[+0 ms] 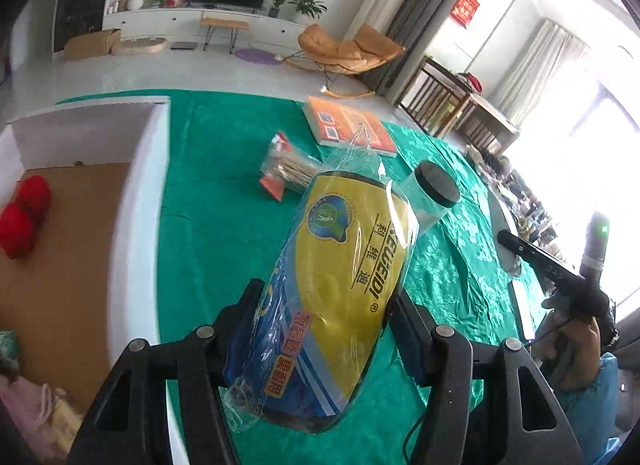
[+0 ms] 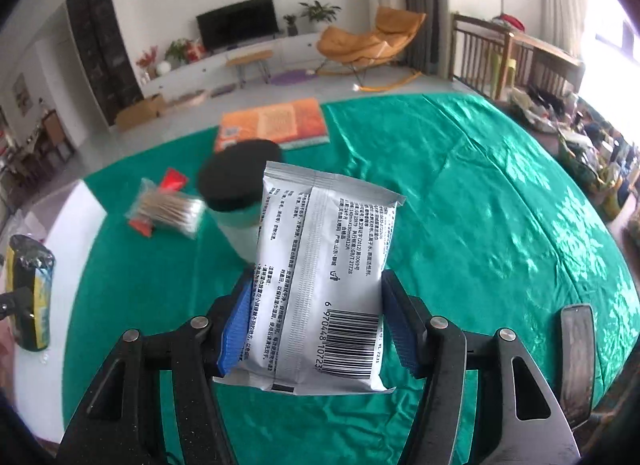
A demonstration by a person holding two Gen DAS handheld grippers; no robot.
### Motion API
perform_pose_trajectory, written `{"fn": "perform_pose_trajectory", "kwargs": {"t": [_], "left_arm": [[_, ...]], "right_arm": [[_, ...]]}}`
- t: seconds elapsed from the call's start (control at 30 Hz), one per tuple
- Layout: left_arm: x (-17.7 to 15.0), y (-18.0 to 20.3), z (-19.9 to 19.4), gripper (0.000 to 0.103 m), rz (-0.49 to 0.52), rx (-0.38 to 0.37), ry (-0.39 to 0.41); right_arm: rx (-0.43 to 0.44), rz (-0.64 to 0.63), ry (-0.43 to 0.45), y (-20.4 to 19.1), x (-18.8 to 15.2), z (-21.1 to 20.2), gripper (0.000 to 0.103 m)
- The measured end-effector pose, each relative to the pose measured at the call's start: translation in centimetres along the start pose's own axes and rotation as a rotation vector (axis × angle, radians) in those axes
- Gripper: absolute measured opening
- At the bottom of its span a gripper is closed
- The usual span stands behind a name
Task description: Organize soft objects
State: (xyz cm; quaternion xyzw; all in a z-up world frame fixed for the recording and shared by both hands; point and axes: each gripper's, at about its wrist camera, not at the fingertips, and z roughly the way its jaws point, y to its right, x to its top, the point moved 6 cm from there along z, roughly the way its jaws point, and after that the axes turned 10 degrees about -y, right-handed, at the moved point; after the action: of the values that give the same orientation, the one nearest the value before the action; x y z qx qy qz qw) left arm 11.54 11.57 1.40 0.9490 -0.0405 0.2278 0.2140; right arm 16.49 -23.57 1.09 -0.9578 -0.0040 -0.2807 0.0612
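- The yellow-and-blue pack point(image 1: 340, 289) is a soft, rounded, bulging bundle sealed in glossy clear film that crinkles to a loose point at its far end; it sits between the two black fingers of the left hand-held gripper point(image 1: 326, 317), which is clamped on its sides, holding it clear above the counter point(image 1: 216, 201).
- In the right wrist view the same pack point(image 2: 34, 293) shows at the left edge, upright, over a white box wall.
- The silver wipes packet point(image 2: 324, 285) is a flat, pillow-shaped foil pouch with crimped ends, a back seam, black print and a barcode; the right hand-held gripper point(image 2: 316, 317) is clamped on it, its blue ribbed pads point(image 2: 236, 329) pressing both long edges, with the packet lifted above the counter.
- Behind the packet stands a clear cylindrical jar point(image 2: 240, 201) with a round black lid.
- Near the jar lies a clear bag of cotton swabs point(image 2: 166, 209), thin wooden sticks bunched inside with red card.
- Farther back lies a flat orange book point(image 2: 274, 121).
- The counter is draped in shiny, wrinkled green cloth.
- Left of the cloth is a white-walled cardboard box point(image 1: 140, 169) with a brown floor, holding two red yarn balls point(image 1: 24, 213), fuzzy and round.
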Motion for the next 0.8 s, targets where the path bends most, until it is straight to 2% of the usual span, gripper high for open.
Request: {"fn": "perform_pose_trajectory", "kwargs": {"t": [0.17,0.27,0.33,0.4,0.43,0.47,0.5,0.57,0.63,0.73,0.8], "left_arm": [[-2.5,-8.1,-8.3,0.06,-0.11,0.178,0.089],[-4.5,-13.1,-11.8,0.06,-0.196,0.279,0.118],[-6.1,-16.0,-13.0,0.061,-0.23,0.373,0.114],[-7.8,-18.5,-13.4,0.073,-0.262,0.495,0.099],[-8.2,-19.8,-13.4,0.087,-0.276,0.527,0.097],[-8.6,-20.4,-13.2,0.098,-0.29,0.542,0.103],[-9.0,-21.1,-13.1,0.099,-0.308,0.556,0.114],[-9.6,-21.8,-12.9,0.1,-0.332,0.595,0.125],[-9.6,-21.7,-12.5,0.1,-0.336,0.58,0.139],[-8.3,-20.4,-12.1,0.1,-0.32,0.541,0.174],[-6.8,-18.6,-11.7,0.1,-0.285,0.512,0.196]], "right_arm": [[0.228,-0.159,0.058,-13.0,0.8,-5.1,0.063],[0.406,-0.272,0.047,-22.9,0.0,-7.4,0.064],[0.508,-0.355,0.021,-29.5,-1.3,-8.4,0.064],[0.611,-0.411,-0.023,-35.4,-2.8,-8.6,0.067],[0.666,-0.433,-0.059,-38.1,-3.7,-8.3,0.069],[0.714,-0.468,-0.11,-40.6,-4.7,-7.7,0.072],[0.73,-0.504,-0.155,-42.1,-5.6,-6.9,0.072],[0.689,-0.546,-0.179,-43.5,-6.8,-5.6,0.072],[0.68,-0.544,-0.152,-42.5,-6.6,-4.7,0.072],[0.608,-0.483,-0.083,-37.5,-5.1,-2.7,0.072],[0.485,-0.421,-0.044,-32.0,-3.9,0.3,0.074]]}}
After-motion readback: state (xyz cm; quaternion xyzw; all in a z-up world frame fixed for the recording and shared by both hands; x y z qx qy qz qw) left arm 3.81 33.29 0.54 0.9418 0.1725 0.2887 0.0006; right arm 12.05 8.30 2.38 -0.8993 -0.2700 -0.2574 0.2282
